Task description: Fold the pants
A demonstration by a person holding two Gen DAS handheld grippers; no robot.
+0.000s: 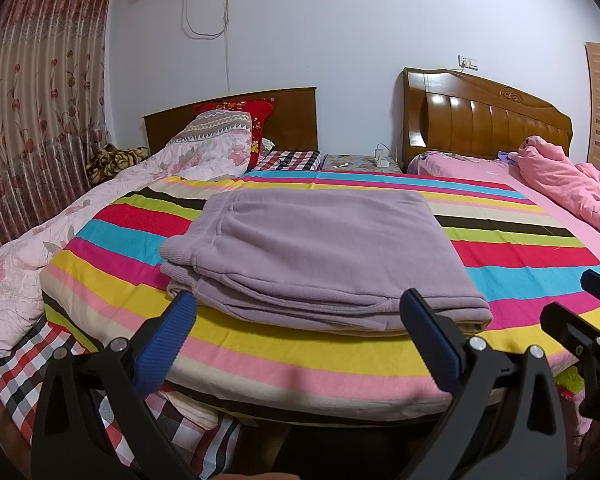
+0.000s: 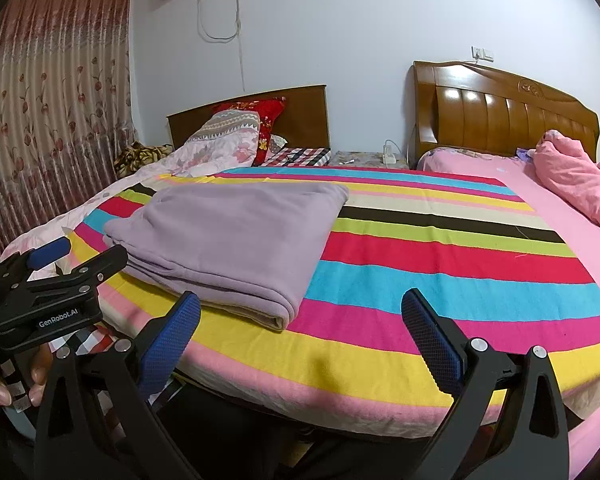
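The lilac fleece pants (image 1: pixel 320 252) lie folded into a thick rectangular stack on the striped blanket (image 1: pixel 520 256), near its front edge. My left gripper (image 1: pixel 300 304) is open and empty, just in front of the stack's near edge, fingers apart from the cloth. In the right wrist view the pants (image 2: pixel 228 236) lie to the left. My right gripper (image 2: pixel 302 304) is open and empty, above the blanket's (image 2: pixel 440 280) front edge, right of the stack. The left gripper (image 2: pixel 56 276) shows at that view's left edge, held in a hand.
A floral quilt (image 1: pixel 100 208) lies left of the blanket, a pink duvet (image 1: pixel 568 184) at the far right. Two wooden headboards (image 1: pixel 488 120) stand against the back wall with a small nightstand (image 1: pixel 360 162) between. Curtains (image 1: pixel 40 120) hang at the left.
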